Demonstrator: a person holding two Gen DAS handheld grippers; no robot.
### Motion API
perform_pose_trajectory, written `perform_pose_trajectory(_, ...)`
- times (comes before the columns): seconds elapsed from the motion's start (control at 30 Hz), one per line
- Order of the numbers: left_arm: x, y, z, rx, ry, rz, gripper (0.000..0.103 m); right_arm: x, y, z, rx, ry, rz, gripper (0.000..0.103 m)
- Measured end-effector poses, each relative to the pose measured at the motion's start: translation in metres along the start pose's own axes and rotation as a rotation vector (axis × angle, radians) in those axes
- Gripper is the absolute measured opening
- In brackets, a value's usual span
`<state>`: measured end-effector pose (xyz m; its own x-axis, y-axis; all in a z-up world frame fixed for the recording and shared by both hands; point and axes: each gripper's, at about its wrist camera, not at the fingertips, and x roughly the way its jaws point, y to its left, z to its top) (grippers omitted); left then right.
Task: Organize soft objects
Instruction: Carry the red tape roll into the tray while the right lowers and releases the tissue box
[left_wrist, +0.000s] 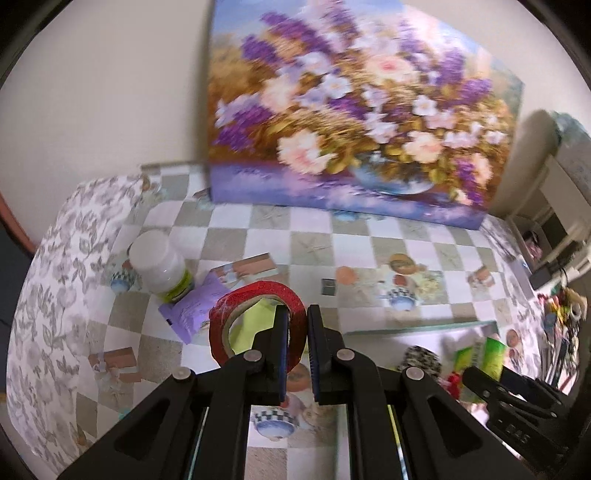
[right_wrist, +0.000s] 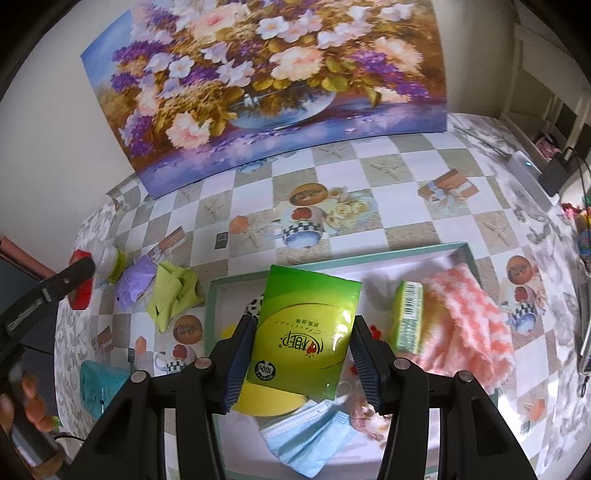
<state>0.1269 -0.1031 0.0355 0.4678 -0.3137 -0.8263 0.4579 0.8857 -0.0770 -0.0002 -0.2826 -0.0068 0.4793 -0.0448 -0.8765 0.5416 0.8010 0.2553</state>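
My left gripper (left_wrist: 297, 317) is shut on the wall of a red tape roll (left_wrist: 255, 295), held above the checkered tablecloth. One finger sits inside the ring and the other outside. Through the ring shows a yellow-green cloth (left_wrist: 253, 325), which lies left of the tray (right_wrist: 173, 295). My right gripper (right_wrist: 306, 325) is shut on a green tissue pack (right_wrist: 306, 332), held over a teal-rimmed tray (right_wrist: 332, 255). In the tray lie a pink-and-white fluffy cloth (right_wrist: 469, 325), a second green pack (right_wrist: 408, 317) and a blue face mask (right_wrist: 310, 435).
A white bottle (left_wrist: 159, 266) and a purple packet (left_wrist: 195, 310) lie at the left of the table. A large flower painting (left_wrist: 351, 110) leans on the wall behind. A teal item (right_wrist: 99, 384) lies near the table's front left edge. Clutter stands beyond the right edge.
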Motion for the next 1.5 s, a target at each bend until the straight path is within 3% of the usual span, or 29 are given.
perform_pose_trajectory(0.33,-0.017,-0.053,-0.021,0.141,0.008,-0.055,0.01,-0.017,-0.018,-0.014,0.027,-0.022,-0.036,0.054)
perform_pose_trajectory(0.7,-0.008,-0.092,-0.074,0.226,0.112,-0.13,0.01,-0.026,-0.033,-0.041,0.052,-0.014,-0.03,0.054)
perform_pose_trajectory(1.13,0.012,-0.107,-0.122,0.264,0.246,-0.163,0.01,-0.008,-0.041,-0.056,0.068,0.06,-0.002,0.055)
perform_pose_trajectory(1.5,0.034,-0.111,-0.135,0.277,0.338,-0.156,0.01,0.009,-0.033,-0.058,0.043,0.115,0.004,0.055)
